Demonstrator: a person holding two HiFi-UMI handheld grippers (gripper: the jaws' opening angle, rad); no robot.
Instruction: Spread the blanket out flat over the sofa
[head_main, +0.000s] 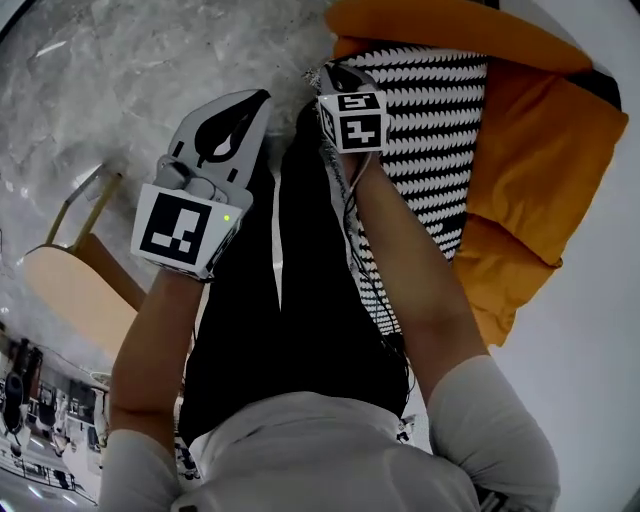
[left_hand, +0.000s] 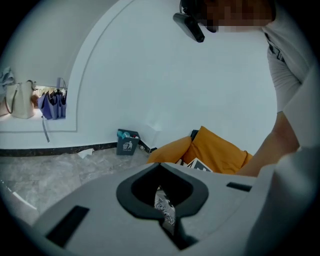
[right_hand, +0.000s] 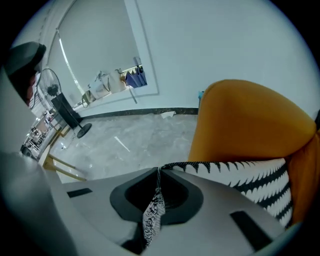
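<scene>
A black-and-white patterned blanket (head_main: 430, 130) lies partly over the orange sofa (head_main: 545, 160) at the upper right of the head view. One edge of it trails down along the person's right arm. My right gripper (head_main: 330, 80) is shut on that edge beside the sofa; its own view shows the fabric (right_hand: 152, 215) pinched between the jaws and the blanket (right_hand: 250, 175) stretching right across the sofa (right_hand: 245, 120). My left gripper (head_main: 255, 105) is held to the left, over the floor. A strip of patterned fabric (left_hand: 165, 210) is clamped in its shut jaws.
A wooden chair (head_main: 75, 270) stands on the marble floor (head_main: 110, 90) at the left. A small dark bin (left_hand: 127, 142) sits against the white wall beside the sofa (left_hand: 215, 150). A floor fan (right_hand: 65, 107) stands further off. The person's black trousers (head_main: 300, 300) fill the middle.
</scene>
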